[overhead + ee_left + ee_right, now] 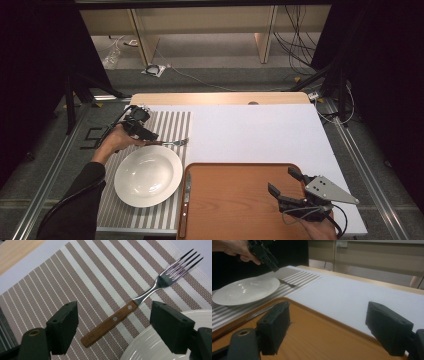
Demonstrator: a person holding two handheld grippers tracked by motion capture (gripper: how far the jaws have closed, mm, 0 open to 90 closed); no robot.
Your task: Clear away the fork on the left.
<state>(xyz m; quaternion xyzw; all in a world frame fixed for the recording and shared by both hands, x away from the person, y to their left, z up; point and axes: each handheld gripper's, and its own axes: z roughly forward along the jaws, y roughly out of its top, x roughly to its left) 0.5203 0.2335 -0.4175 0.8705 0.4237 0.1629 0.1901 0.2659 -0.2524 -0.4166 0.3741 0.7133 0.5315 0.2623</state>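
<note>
A fork (140, 298) with a wooden handle lies on the striped placemat (75, 277), just beyond the rim of a white plate (150, 345). My left gripper (113, 315) hovers over the fork's handle, open, with one jaw on each side and neither touching it. In the high view the left gripper (148, 136) is at the mat's far left and the fork (172, 143) points right. My right gripper (281, 180) is open with nothing between its jaws, above the right part of the brown tray (235, 210). In its own view the right gripper (327, 315) faces across the tray (324, 337).
A knife (186, 197) with a wooden handle lies along the tray's left edge, next to the plate (148, 175). A white cover (260, 130) spreads over the table behind the tray. Cables and shelf legs stand on the floor beyond the table.
</note>
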